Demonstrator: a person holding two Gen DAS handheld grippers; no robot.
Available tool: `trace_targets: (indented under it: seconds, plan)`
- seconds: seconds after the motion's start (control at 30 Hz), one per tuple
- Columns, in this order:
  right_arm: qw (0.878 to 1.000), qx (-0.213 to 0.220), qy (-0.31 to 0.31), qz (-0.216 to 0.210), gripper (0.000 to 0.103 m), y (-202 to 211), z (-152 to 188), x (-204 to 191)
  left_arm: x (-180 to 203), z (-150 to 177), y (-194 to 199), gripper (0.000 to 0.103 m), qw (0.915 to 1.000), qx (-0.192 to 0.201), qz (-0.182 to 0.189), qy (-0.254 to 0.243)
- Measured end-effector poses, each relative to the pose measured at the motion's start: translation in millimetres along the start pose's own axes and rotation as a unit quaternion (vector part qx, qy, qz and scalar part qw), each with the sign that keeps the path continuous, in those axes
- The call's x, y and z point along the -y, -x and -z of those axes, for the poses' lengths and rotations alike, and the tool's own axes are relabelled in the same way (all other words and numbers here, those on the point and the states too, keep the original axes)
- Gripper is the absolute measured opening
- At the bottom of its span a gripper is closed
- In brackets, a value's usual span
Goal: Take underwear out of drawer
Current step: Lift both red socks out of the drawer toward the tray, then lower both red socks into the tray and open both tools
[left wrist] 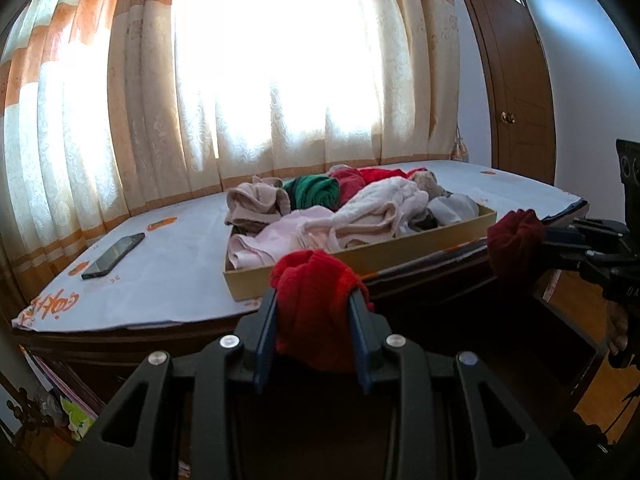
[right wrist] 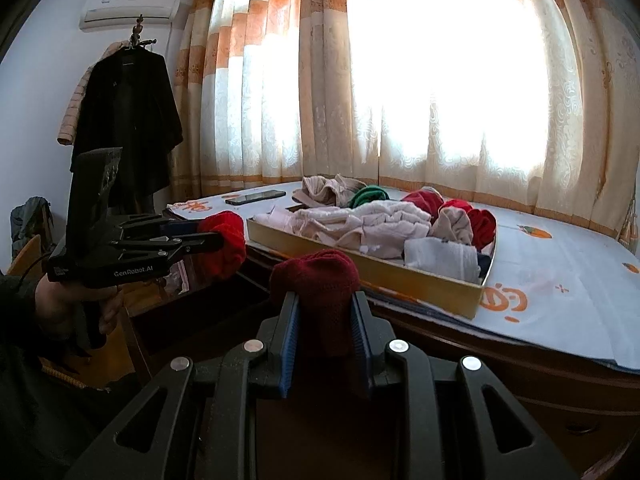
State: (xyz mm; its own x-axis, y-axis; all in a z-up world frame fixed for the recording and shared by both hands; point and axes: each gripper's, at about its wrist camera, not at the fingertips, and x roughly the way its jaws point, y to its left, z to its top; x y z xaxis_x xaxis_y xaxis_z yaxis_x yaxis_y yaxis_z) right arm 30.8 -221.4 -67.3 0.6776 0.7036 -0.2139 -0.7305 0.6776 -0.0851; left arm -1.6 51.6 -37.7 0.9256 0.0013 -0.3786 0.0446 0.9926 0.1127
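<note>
Currently my left claw point(left wrist: 314, 312) is clamped on a bright red garment point(left wrist: 316, 304), right claw point(right wrist: 324, 316) clamped on a maroon one point(right wrist: 320, 292). Both sit clear of the drawer point(left wrist: 360, 256), which lies on the table point(left wrist: 168, 268) at 12 o'clock, piled with clothes point(left wrist: 360, 212).

A dark wooden table point(right wrist: 520, 368) carries a printed cloth point(left wrist: 180, 264) (orange motifs); on it lie a phone point(left wrist: 114, 256) and the clothes-filled drawer point(left wrist: 360, 258).

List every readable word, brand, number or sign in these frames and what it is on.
"GenRobot.AI": side of the left gripper, right wrist view.
"DA...": cut off, on the right gripper body.
Orange characters on the table cover: not legible.
Air conditioner label: too small.
</note>
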Motion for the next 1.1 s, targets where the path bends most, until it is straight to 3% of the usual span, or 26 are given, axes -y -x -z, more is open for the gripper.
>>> trace_targets:
  seconds: [0.4,0.77,1.1]
  plan:
    - [1.0,0.024,-0.005,-0.01,0.028,-0.9,-43.6,7.8,-8.5,-33.9,0.9,0.032,0.9997,0.011,-0.011,-0.021]
    - [0.999,0.031,-0.007,0.007,0.028,-15.3,-96.7,29.1,-10.1,-87.7,-16.5,0.032,0.9987,0.028,0.0,-0.043]
    - [0.999,0.002,-0.045,0.03,0.028,-58.5,-121.1,67.9,-2.1,-121.3,-66.8,0.032,0.9985,-0.007,0.016,-0.051]
